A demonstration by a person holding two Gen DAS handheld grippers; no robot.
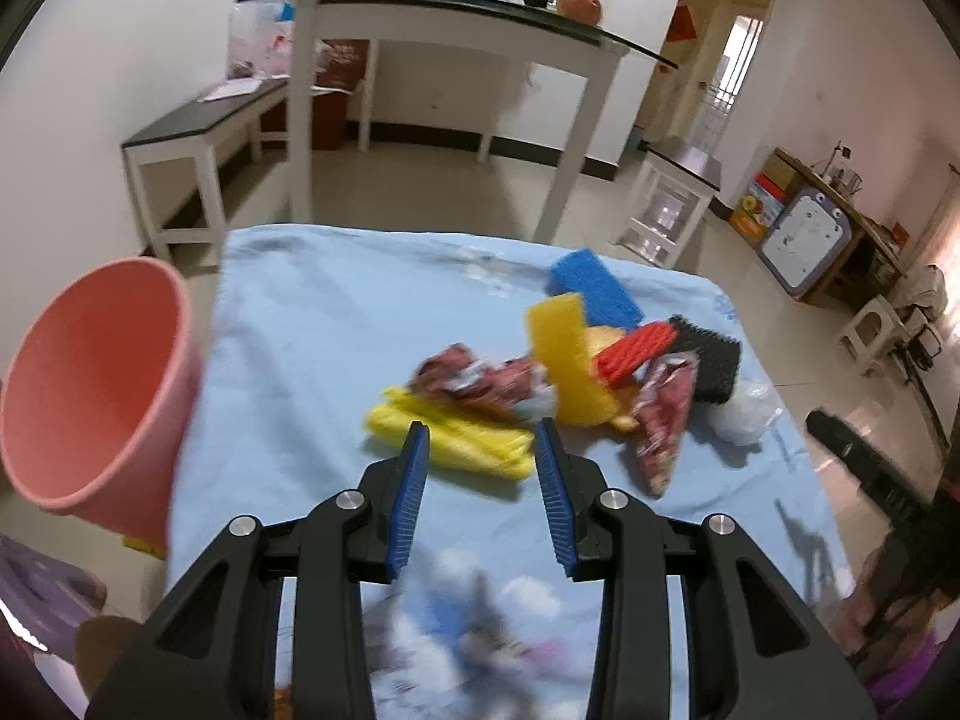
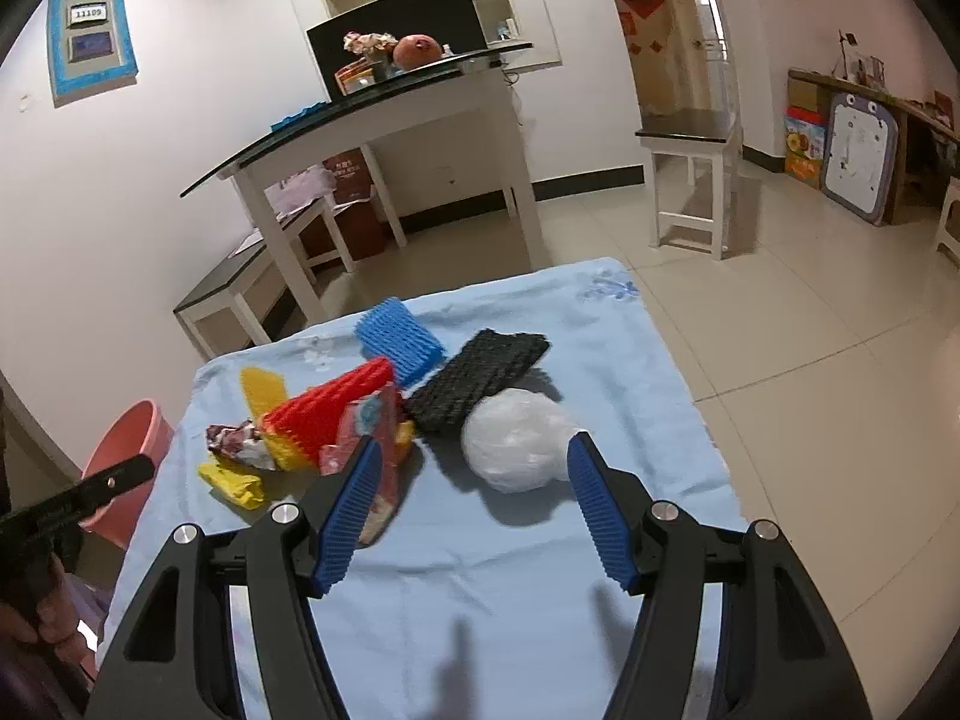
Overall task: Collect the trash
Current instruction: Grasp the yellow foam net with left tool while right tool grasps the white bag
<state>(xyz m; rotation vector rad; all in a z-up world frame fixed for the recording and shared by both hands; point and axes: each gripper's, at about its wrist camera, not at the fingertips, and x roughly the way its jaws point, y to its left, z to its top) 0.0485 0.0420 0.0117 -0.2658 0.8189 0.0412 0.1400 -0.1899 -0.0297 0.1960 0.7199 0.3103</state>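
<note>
Beside the blue-clothed counter, off its left edge, stands the pink bucket, well apart from the trash heap in the middle of the cloth. Both tongs are empty. The left tongs are moderately parted and hover just short of the yellow wrapper at the near left of the heap. The right tongs are spread wide, with the white plastic ball lying between and just beyond their tips.

The heap is a tangle: the red corrugated piece, yellow foam, black mesh pad and blue block overlap the crinkled snack wrappers. A grab at one piece could drag its neighbours off the counter, and the thin plastic ball may squash and slip out of a loose pinch. Carrying anything left risks missing the bucket, whose mouth is tilted in view.

Motion blur smears the left wrist view, so the wrappers' edges are uncertain, possibly two pieces. Whatever lies under the heap is hidden, and the bucket's base is cut off.
</note>
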